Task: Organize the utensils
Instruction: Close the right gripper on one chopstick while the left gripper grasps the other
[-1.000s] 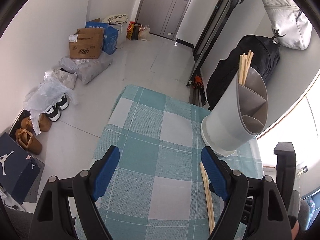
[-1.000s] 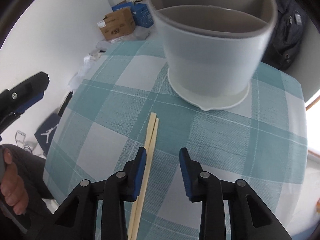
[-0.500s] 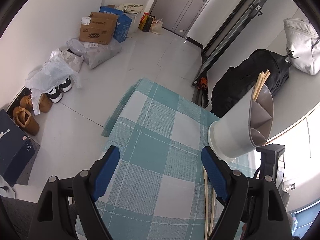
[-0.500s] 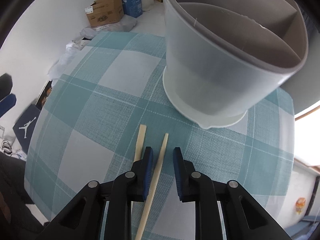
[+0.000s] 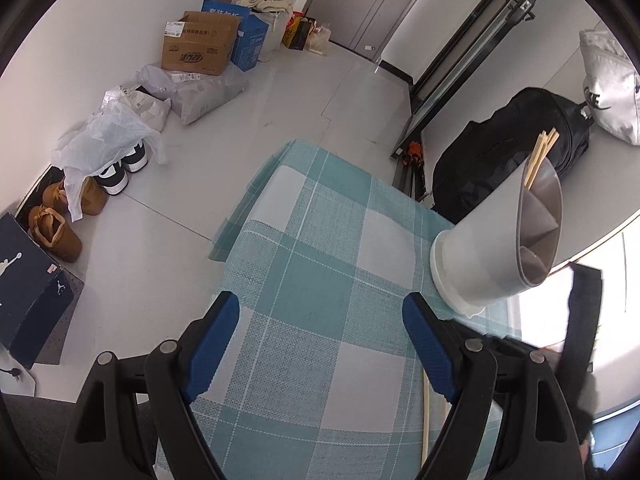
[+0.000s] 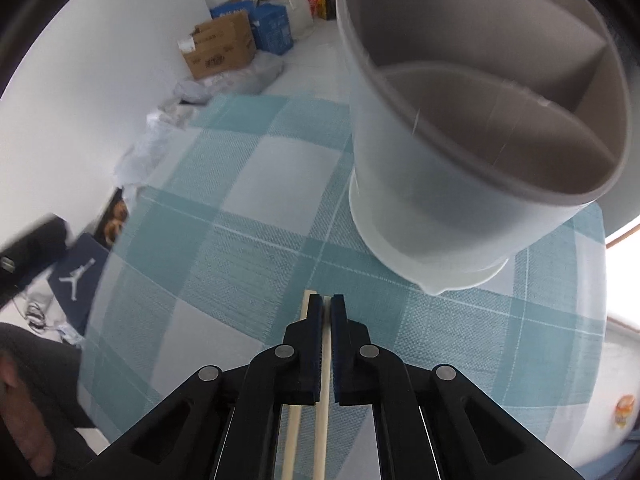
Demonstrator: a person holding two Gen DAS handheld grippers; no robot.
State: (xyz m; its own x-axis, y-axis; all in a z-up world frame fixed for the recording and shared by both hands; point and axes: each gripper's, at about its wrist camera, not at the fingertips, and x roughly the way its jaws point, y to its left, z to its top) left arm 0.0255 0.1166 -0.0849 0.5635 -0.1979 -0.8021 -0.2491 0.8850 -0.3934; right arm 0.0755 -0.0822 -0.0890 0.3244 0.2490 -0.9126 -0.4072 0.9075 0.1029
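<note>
— What colours are in front of you?

— My tablecloth (image 5: 320,264) is a teal-and-white check with thin pale lines. The utensil holder (image 6: 460,208) on it is pale grey outside, darker grey inside. The chopsticks (image 6: 324,400) are light tan wood.

— And your tools?

— My right gripper (image 6: 326,312) and my left gripper (image 5: 320,344) are black with blue pads.

— Beyond the table?

— A brown cardboard box (image 5: 198,48), a blue box (image 5: 248,40), a black bag (image 5: 504,152) and tan shoes (image 5: 56,232).

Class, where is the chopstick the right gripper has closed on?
In the right wrist view, the chopstick sits clamped in the right gripper, beside a second chopstick just left of the jaws, in front of the holder.
</note>
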